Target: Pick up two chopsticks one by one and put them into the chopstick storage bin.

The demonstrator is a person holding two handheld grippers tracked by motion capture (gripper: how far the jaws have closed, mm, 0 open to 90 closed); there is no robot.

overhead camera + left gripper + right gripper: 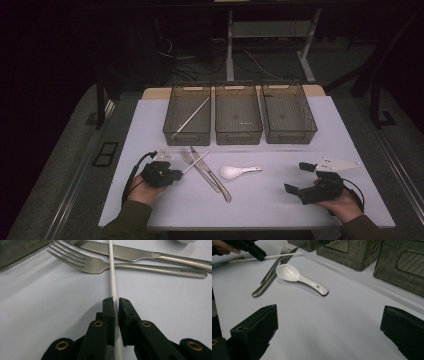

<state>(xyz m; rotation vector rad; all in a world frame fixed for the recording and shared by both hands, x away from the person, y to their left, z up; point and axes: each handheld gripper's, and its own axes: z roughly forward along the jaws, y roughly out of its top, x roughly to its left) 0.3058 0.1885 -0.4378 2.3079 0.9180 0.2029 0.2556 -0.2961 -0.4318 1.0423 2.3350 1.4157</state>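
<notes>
Jaws of the left gripper (116,302) pinch a white chopstick (111,270) lying across the fork (95,265); right gripper (303,177) gapes.

Only writing anywhere is a tiny stamped mark near the end of the fork (140,267) handle in the left gripper view, and it's too small and blurry to actually read, just a short row of characters pressed into the steel; the knife (140,255) lying next to it has nothing legible on its blade or handle either, so basically no readable text
</notes>
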